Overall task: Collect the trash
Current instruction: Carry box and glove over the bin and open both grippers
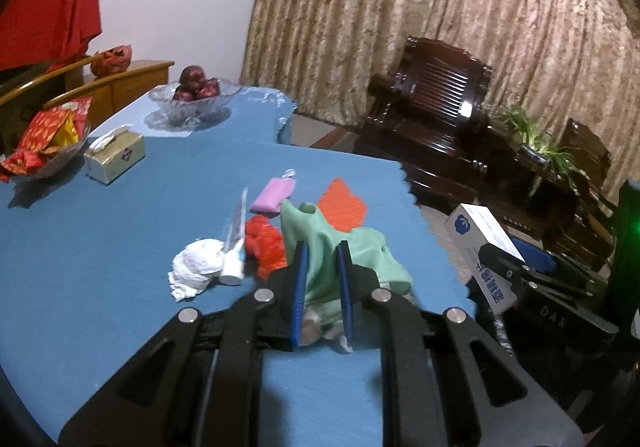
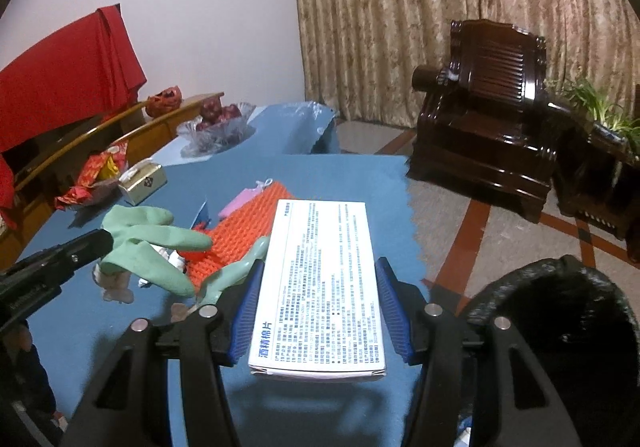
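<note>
Two grippers, each with a pair of ribbed blue pads. Left gripper (image 1: pixel 322 289) clenched on one mint-green rubber glove (image 1: pixel 340 247), soft and crumpled, cuff rising toward 12 o'clock from between the jaws, with pale crumpled scraps bunched under it. Right gripper (image 2: pixel 320 311) grasping one white cardboard box (image 2: pixel 318 287), flat and rectangular, printed with fine blue text, pinched at its long sides and reaching toward 12 o'clock over the blue cloth-covered surface (image 1: pixel 100 247). In the left wrist view, at 10 o'clock of the jaws: one crumpled white tissue wad (image 1: pixel 196 265), one squeezed toothpaste tube (image 1: pixel 236 243) with its white cap touching the wad, one crinkled red plastic bag (image 1: pixel 264 245) just beside the glove. Farther toward 12 o'clock, one smooth pink pouch (image 1: pixel 274 195) and one ridged orange mat (image 1: pixel 342 209) partly behind the glove. Toward 10 o'clock and well apart, one gold tissue box (image 1: pixel 116 159), one dish of red-and-gold wrappers (image 1: pixel 48 139), one cut-glass bowl of dark red apples (image 1: pixel 196 95). In the right wrist view, the glove's fingers spread at 10 o'clock of the jaws over the orange mat; one black-lined trash bin (image 2: pixel 560 327), round-mouthed, at 3 o'clock beyond the surface edge. One dark carved wooden armchair (image 2: pixel 488 107) at 1 o'clock against patterned beige curtains (image 2: pixel 440 7).
</note>
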`<state>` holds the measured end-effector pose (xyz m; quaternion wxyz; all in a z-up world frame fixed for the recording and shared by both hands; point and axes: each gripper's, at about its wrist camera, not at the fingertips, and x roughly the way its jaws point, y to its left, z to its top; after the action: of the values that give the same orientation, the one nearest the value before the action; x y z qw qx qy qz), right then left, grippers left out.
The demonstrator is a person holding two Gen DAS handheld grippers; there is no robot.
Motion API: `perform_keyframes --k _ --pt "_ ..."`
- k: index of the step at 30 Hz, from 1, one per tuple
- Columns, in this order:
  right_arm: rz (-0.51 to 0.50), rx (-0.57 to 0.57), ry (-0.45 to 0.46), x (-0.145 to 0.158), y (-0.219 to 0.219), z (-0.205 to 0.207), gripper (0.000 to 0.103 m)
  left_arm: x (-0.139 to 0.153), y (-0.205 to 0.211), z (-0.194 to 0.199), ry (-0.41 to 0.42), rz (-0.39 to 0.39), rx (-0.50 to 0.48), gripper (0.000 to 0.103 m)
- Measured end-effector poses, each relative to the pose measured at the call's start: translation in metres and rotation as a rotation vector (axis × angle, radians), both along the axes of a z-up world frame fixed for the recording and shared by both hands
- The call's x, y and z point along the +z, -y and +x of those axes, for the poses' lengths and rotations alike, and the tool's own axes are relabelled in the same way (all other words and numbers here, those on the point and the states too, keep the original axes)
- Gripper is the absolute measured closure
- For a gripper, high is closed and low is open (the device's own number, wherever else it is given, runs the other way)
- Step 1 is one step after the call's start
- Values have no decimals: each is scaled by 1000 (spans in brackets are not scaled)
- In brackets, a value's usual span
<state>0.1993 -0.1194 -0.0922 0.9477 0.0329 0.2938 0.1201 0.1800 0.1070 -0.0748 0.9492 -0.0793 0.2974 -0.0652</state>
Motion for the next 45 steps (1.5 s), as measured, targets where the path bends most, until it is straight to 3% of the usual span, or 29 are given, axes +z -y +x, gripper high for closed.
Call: perform_keyframes --k 12,24,32,45 --pt "4 -84 47 24 53 -44 48 21 69 -22 31 -9 -130 89" --pt "-18 -235 48 28 128 -84 48 20 149 -27 31 -6 -277 89" --pt "-36 -335 22 21 171 -101 48 10 200 -28 27 4 -376 89" --pt "-50 -432 -63 -7 218 -111 48 -25 269 -18 -56 5 -518 88"
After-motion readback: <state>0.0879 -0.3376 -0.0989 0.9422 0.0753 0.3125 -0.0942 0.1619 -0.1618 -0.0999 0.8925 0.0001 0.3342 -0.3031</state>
